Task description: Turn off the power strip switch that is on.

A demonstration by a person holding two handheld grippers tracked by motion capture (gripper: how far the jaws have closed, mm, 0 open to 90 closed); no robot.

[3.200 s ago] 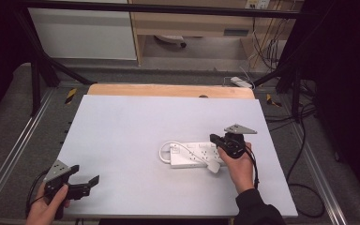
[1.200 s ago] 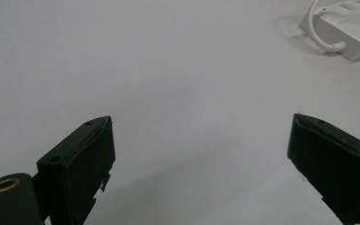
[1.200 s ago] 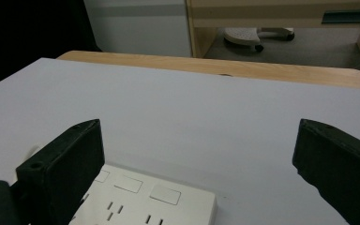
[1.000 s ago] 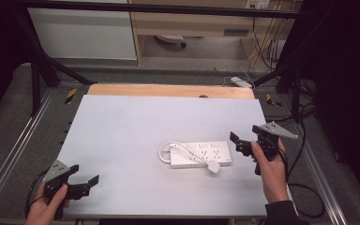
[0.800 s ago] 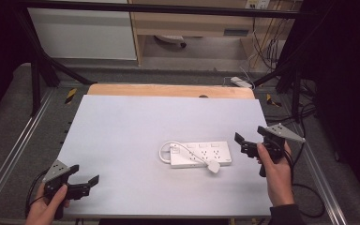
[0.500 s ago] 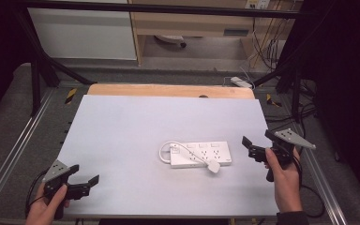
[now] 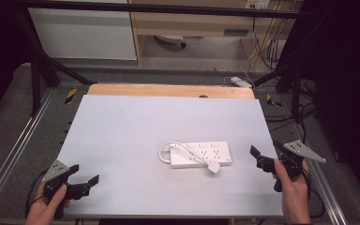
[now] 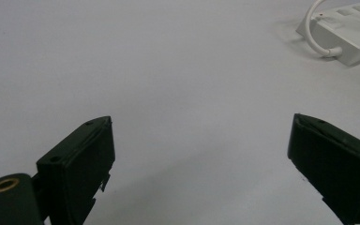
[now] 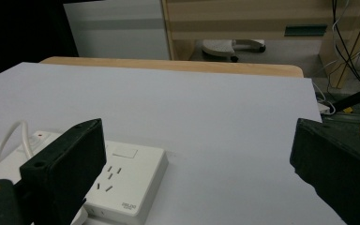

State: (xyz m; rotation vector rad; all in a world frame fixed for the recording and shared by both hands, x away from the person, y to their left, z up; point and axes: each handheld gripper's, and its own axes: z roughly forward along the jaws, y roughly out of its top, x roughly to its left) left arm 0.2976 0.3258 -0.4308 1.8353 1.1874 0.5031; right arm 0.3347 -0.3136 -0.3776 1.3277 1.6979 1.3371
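A white power strip (image 7: pixel 199 154) lies mid-table (image 7: pixel 122 122), flanked by the released left gripper (image 7: pixel 82 183) and right gripper (image 7: pixel 262 158), wooden shelving beyond.

Even overhead light, dark surroundings
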